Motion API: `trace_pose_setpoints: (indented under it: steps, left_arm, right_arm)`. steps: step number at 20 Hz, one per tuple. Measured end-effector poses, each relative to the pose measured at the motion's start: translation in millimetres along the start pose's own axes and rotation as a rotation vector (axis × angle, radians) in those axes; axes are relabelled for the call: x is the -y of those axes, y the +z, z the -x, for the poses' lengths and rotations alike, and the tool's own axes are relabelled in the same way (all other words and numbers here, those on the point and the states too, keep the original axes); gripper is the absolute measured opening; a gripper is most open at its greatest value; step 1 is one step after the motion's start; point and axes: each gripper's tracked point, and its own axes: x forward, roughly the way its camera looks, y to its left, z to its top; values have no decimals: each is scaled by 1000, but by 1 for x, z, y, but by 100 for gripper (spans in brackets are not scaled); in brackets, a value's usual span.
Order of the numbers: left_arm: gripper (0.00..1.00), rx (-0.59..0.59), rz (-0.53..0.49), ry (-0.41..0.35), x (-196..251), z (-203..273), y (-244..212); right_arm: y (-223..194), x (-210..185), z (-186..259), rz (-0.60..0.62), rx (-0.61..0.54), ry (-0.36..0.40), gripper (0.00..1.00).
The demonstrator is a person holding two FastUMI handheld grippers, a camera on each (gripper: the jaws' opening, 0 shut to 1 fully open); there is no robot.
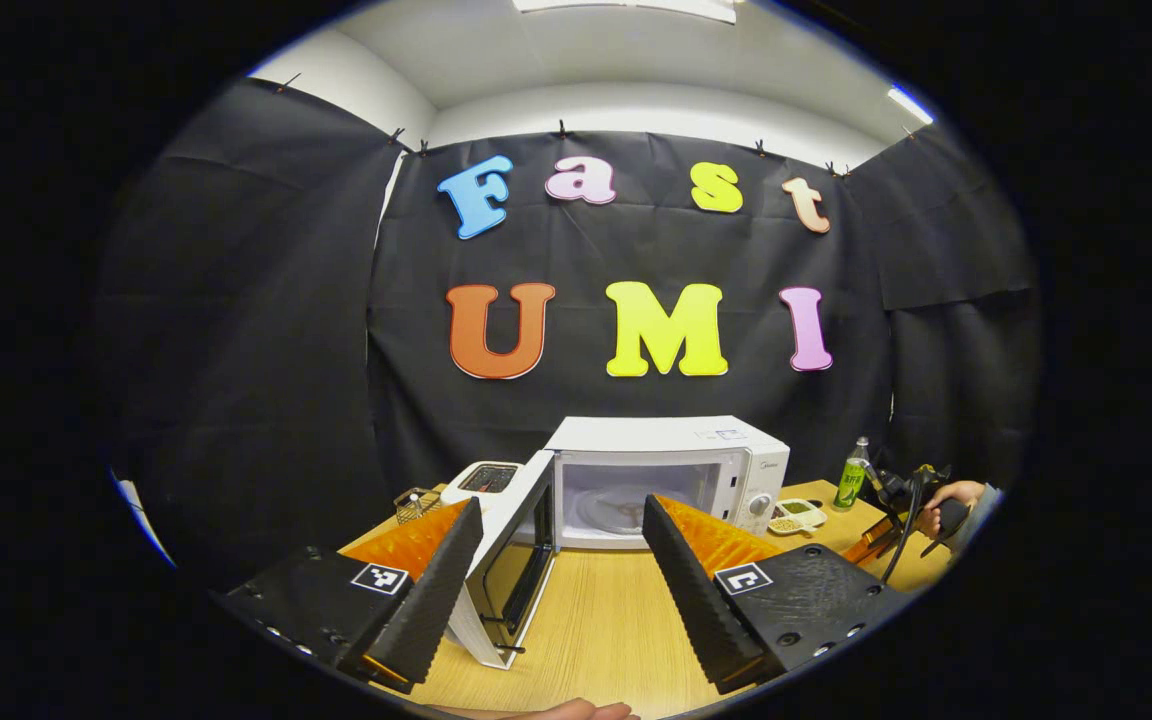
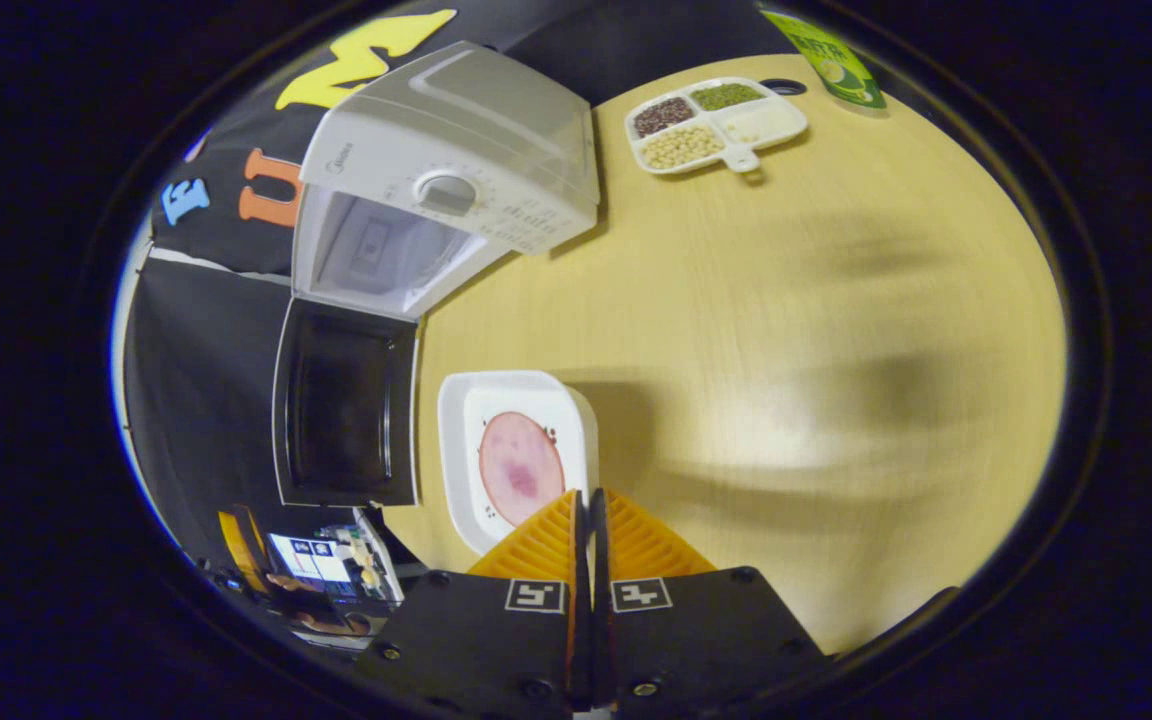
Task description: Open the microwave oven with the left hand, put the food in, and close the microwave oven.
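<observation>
2 fingers of the right gripper are closed on the rim of the white dish of food beside the open microwave; the left gripper is spread wide, empty.

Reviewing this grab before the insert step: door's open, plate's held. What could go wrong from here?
1. The right gripper pinches only the plate rim; the plate could tilt and slide the ham slice off.
2. The microwave opening looks narrow; the plate may clip its frame.
3. The open door stands between the left gripper fingers; a bump could swing it.
</observation>
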Motion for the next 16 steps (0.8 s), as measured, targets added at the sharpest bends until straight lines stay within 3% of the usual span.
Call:
trace_pose_setpoints:
  steps: [3,8,9,10,16]
  left_arm:
    - [95,17,-5,-8,-7,6,3]
    - [95,-6,31,-49,-18,19,-1]
    - [84,-5,37,-53,-21,22,0]
    - [95,-1,39,-50,-27,26,2]
    - [95,10,6,-41,-36,33,4]
  right_arm:
    - [4,-31,-27,-26,-6,17,0]
    - [16,-76,-68,-166,23,36,4]
    - [19,-83,-75,-194,38,33,0]
    - [21,-91,-81,-215,51,31,4]
    - [40,-126,-105,-419,247,-5,4]
